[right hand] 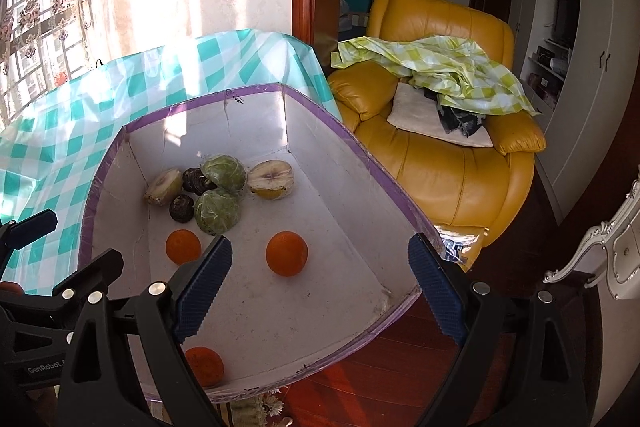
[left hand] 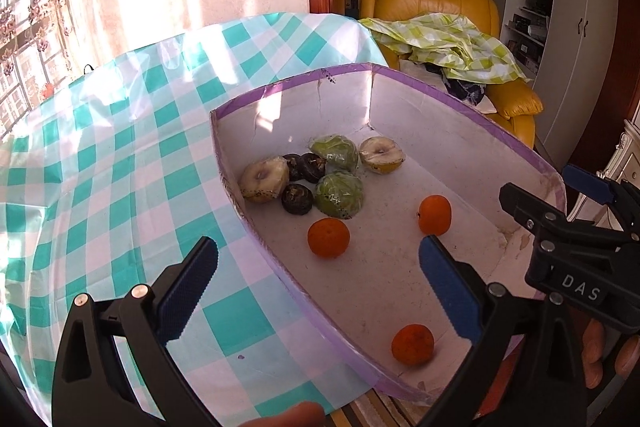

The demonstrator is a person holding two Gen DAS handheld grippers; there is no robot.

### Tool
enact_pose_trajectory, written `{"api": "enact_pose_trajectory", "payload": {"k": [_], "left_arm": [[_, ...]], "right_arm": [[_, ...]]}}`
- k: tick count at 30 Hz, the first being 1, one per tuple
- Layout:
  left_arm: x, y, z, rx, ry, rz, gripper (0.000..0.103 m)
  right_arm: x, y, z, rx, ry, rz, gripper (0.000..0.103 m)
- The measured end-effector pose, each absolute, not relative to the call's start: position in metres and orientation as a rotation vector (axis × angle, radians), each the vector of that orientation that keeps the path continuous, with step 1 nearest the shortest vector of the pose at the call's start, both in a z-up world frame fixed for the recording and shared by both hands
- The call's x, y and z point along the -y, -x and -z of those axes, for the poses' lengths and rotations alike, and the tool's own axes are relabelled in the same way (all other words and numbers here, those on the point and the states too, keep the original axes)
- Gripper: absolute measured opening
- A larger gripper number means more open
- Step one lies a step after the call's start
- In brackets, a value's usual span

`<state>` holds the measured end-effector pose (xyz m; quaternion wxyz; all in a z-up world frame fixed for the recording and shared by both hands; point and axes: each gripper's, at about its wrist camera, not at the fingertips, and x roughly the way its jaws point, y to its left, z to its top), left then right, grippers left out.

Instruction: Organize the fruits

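A white box with a purple rim [left hand: 280, 89] [right hand: 200, 98] sits on a teal checked tablecloth [left hand: 120, 155]. At its far end lie two green wrapped fruits [left hand: 340, 195] [right hand: 217, 211], two pale halved fruits [left hand: 264, 181] [right hand: 271, 179] and some dark round ones [left hand: 297, 199] [right hand: 181, 209]. Three oranges [left hand: 412, 344] [right hand: 287, 253] lie apart on the near floor of the box. My left gripper [left hand: 318, 246] [right hand: 74, 239] hangs open above the box's left wall, holding nothing. My right gripper [right hand: 320, 245] [left hand: 548, 191] is open over the box's near right side, also holding nothing.
A yellow leather armchair [right hand: 440, 167] with a green checked cloth [right hand: 440, 67] stands just right of the table. The box's near right corner overhangs the red wooden floor [right hand: 380, 367]. White cabinets [right hand: 580, 87] stand at the far right and a curtained window [left hand: 32, 27] at the left.
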<state>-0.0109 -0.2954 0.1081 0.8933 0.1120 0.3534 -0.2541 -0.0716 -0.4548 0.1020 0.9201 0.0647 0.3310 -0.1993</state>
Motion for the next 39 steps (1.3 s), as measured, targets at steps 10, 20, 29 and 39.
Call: {"api": "enact_pose_trajectory", "payload": {"k": [10, 20, 29, 39], "left_arm": [[0.2972, 0.0119, -0.1046, -0.745, -0.236, 0.549, 0.101], [0.2972, 0.0127, -0.1048, -0.745, -0.237, 0.550, 0.101], [0.2980, 0.0129, -0.1042, -0.746, -0.236, 0.550, 0.101], [0.3001, 0.0168, -0.1066, -0.744, -0.237, 0.561, 0.101]], "right_arm": [[0.4563, 0.0711, -0.0950, -0.704, -0.154, 0.390, 0.087], [0.4597, 0.0741, -0.0939, -0.703, -0.160, 0.394, 0.088], [0.4603, 0.0748, -0.0936, -0.703, -0.162, 0.395, 0.088], [0.4601, 0.0746, -0.0938, -0.703, -0.161, 0.396, 0.088]]}}
